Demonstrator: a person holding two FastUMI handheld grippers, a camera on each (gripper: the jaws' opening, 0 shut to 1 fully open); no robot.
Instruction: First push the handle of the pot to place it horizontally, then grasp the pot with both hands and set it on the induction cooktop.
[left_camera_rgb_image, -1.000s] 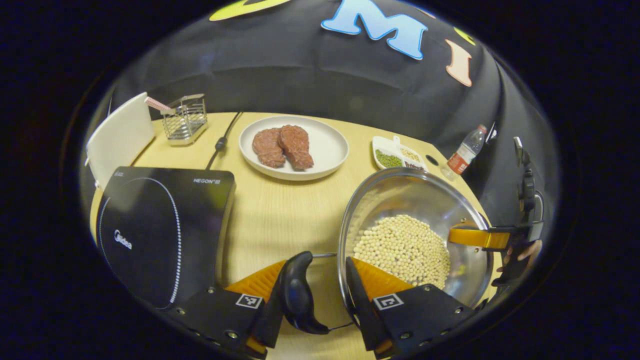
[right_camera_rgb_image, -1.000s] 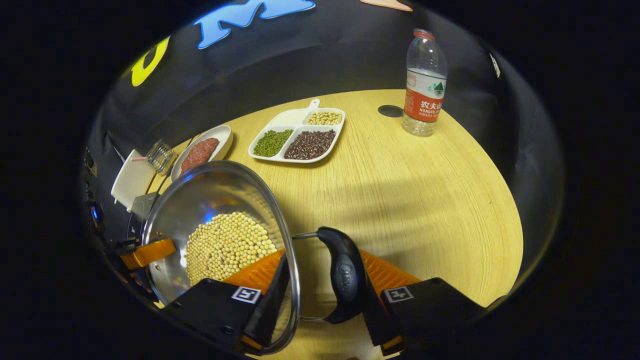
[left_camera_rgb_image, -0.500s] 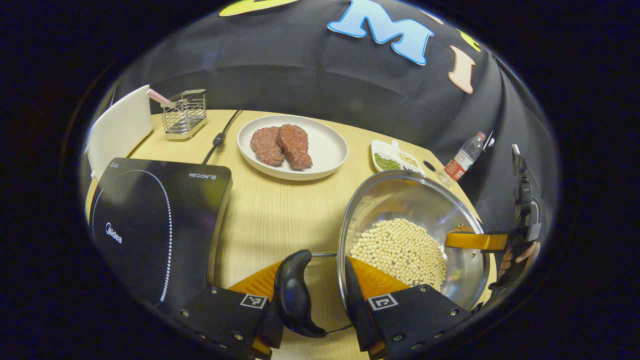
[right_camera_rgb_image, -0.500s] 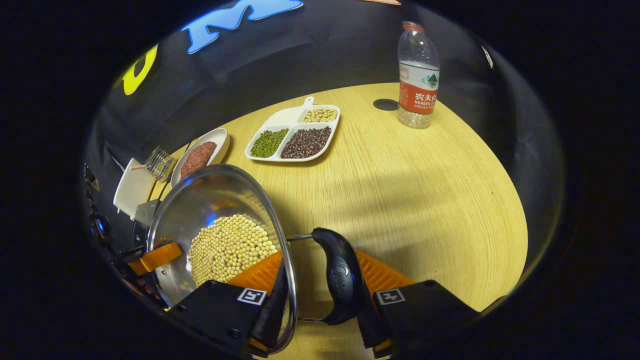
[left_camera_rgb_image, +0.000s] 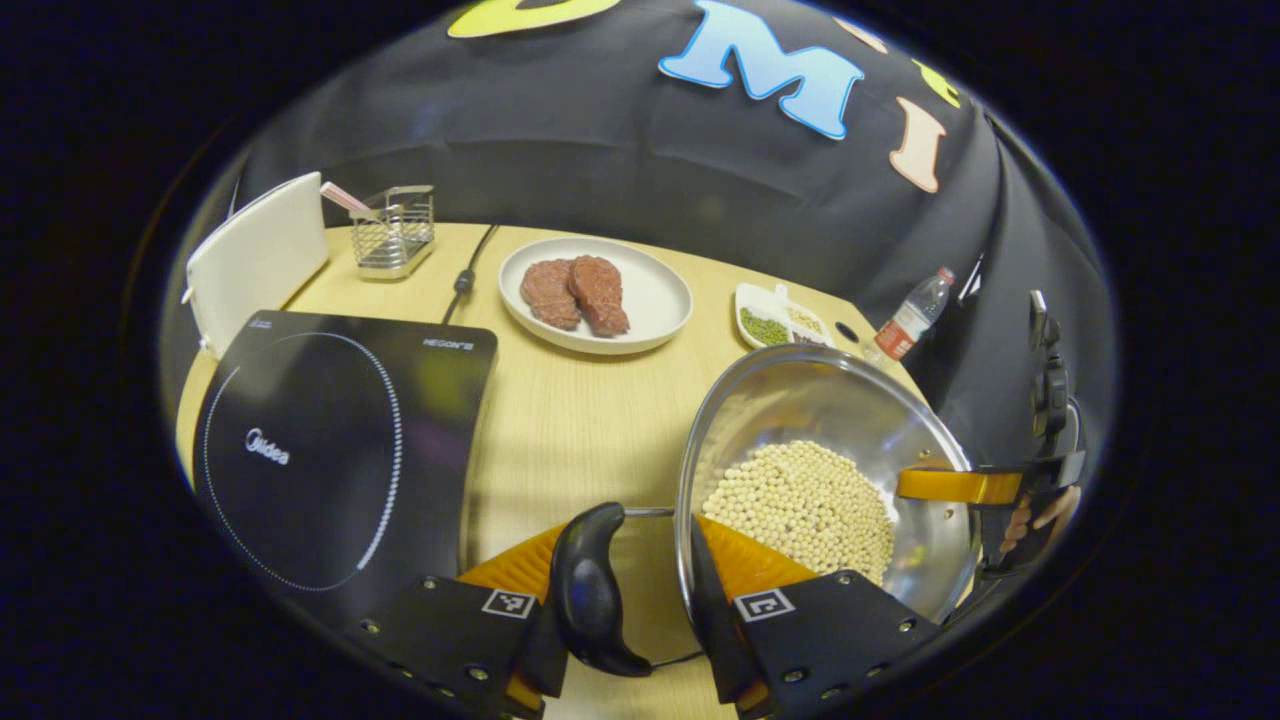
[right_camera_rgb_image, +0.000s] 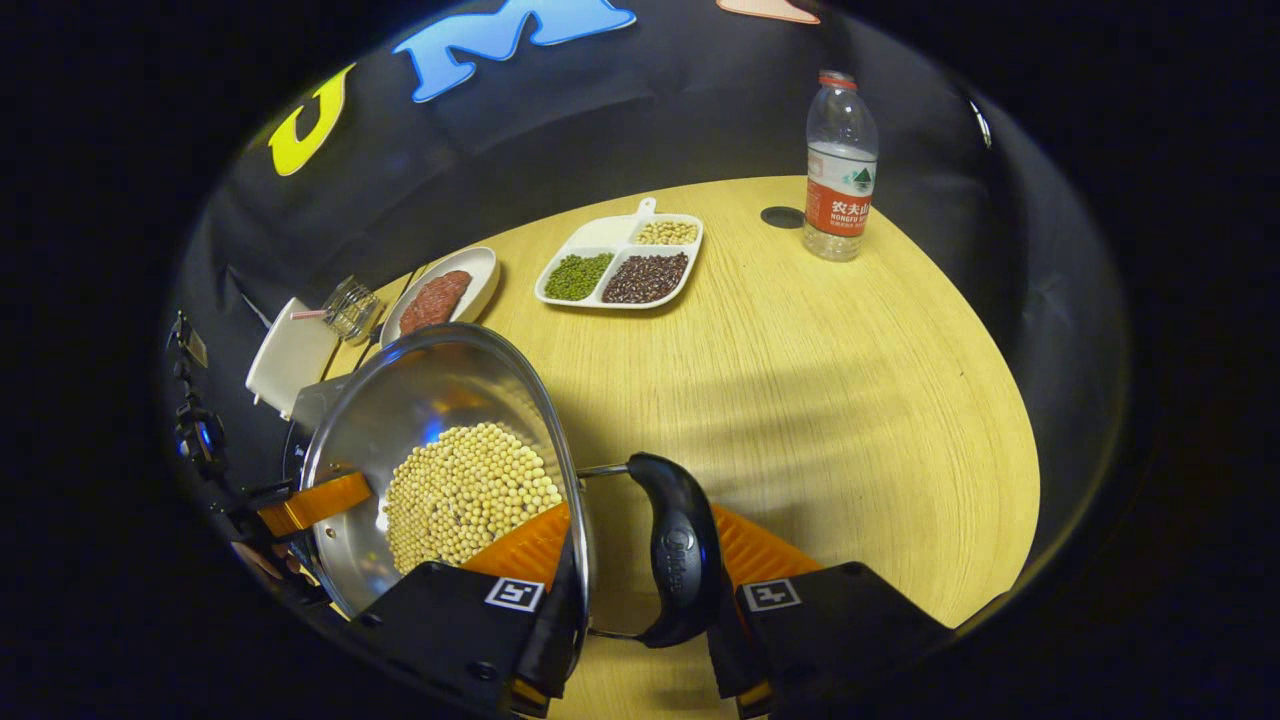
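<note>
A steel pot (left_camera_rgb_image: 830, 400) holding soybeans (left_camera_rgb_image: 800, 500) hangs between both grippers, its shadow on the table below. My left gripper (left_camera_rgb_image: 640, 560) is shut on the pot: one finger sits inside the rim, the other outside the black side handle (left_camera_rgb_image: 590, 590). My right gripper (right_camera_rgb_image: 640, 545) is shut the same way on the opposite black handle (right_camera_rgb_image: 675, 560), across the pot (right_camera_rgb_image: 430, 400). Its inner finger (left_camera_rgb_image: 960, 487) shows over the far rim, held by a hand. The black induction cooktop (left_camera_rgb_image: 320, 440) lies flat to the left of the pot.
On the wooden table (right_camera_rgb_image: 850, 380) stand a white plate of meat (left_camera_rgb_image: 650, 290), a divided dish of beans (right_camera_rgb_image: 620, 270) and a water bottle (right_camera_rgb_image: 840, 170). Behind the cooktop are a wire rack (left_camera_rgb_image: 395, 235), a white board (left_camera_rgb_image: 255, 260) and a power cable (left_camera_rgb_image: 465, 280).
Both grippers have carried the pot a little toward the cooktop, which now sits nearer the middle of the left gripper view. The bottle looks farther off. Both grips are unchanged.
</note>
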